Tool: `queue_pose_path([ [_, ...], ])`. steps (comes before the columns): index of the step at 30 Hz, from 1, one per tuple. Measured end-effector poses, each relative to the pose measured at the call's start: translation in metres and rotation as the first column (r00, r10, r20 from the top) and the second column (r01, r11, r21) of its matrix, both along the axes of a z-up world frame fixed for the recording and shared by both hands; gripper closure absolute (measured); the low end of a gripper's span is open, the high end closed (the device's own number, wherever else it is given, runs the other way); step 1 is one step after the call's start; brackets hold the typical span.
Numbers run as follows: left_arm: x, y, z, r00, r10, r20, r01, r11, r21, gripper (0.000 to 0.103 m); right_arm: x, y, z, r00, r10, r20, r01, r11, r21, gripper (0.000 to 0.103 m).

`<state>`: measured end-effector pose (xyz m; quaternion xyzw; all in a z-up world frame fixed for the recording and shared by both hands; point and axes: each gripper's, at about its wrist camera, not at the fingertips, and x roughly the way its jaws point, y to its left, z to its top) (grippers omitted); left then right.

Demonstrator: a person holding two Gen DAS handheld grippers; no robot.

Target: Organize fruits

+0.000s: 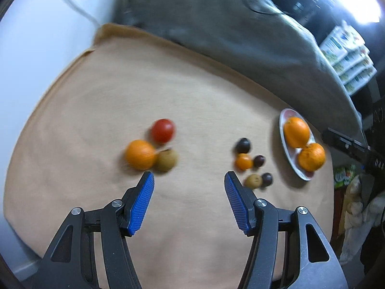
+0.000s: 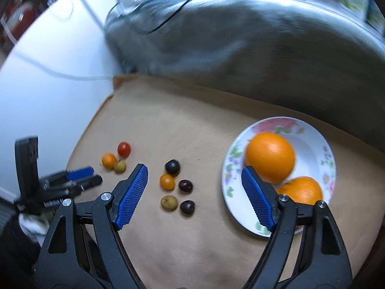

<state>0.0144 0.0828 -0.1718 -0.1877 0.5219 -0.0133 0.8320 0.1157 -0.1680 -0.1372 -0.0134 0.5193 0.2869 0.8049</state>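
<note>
- Blurring softens both views, so the small fruit on the tan cloth (image 1: 120, 91) is hard to tell apart by kind.
- At the left of the cloth sits a tight group of three: a red tomato (image 1: 163, 130), an orange (image 1: 140, 154) and a brownish round fruit (image 1: 167, 160), all touching or nearly so.
- The left gripper (image 1: 189, 177) hangs above bare cloth with its blue pads spread and nothing between them; the group of three lies just beyond its left pad.
- Near the middle lies a loose cluster: a small orange fruit (image 2: 167, 181), three dark plums (image 2: 172, 167), and a yellow-brown fruit (image 2: 169, 202); in the left wrist view the right pad cuts off part of this cluster.
- The right gripper (image 2: 194, 170) is also spread wide and empty, with the cluster lying between its pads, farther along the cloth.
- At the right stands a flowered plate (image 2: 312, 130) holding two large oranges (image 2: 270, 157); the right pad and its arm cover part of the nearer orange and of the plate's rim.
</note>
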Motion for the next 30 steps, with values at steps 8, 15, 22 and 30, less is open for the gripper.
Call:
queue_pose_path([
  [8,-0.008,0.03,-0.01,0.996,0.086,-0.01,-0.086,0.996,-0.031,0.043,-0.012,0.051,-0.024,0.978,0.207,-0.031,-0.209,0.974,-0.09,0.038],
  [15,-0.003,0.045,-0.02,0.993,0.116,-0.024,-0.117,0.99,-0.082,0.043,-0.013,0.078,-0.051,0.951,0.287,-0.117,-0.301,0.945,-0.126,0.052],
  [22,0.004,0.051,-0.028,0.992,0.119,-0.038,-0.122,0.987,-0.106,0.043,-0.013,0.091,-0.066,0.941,0.306,-0.146,-0.328,0.93,-0.165,0.056],
  [30,0.016,0.053,-0.042,0.992,0.112,-0.059,-0.119,0.984,-0.134,0.043,-0.013,0.093,-0.075,0.941,0.296,-0.163,-0.324,0.926,-0.192,0.06],
])
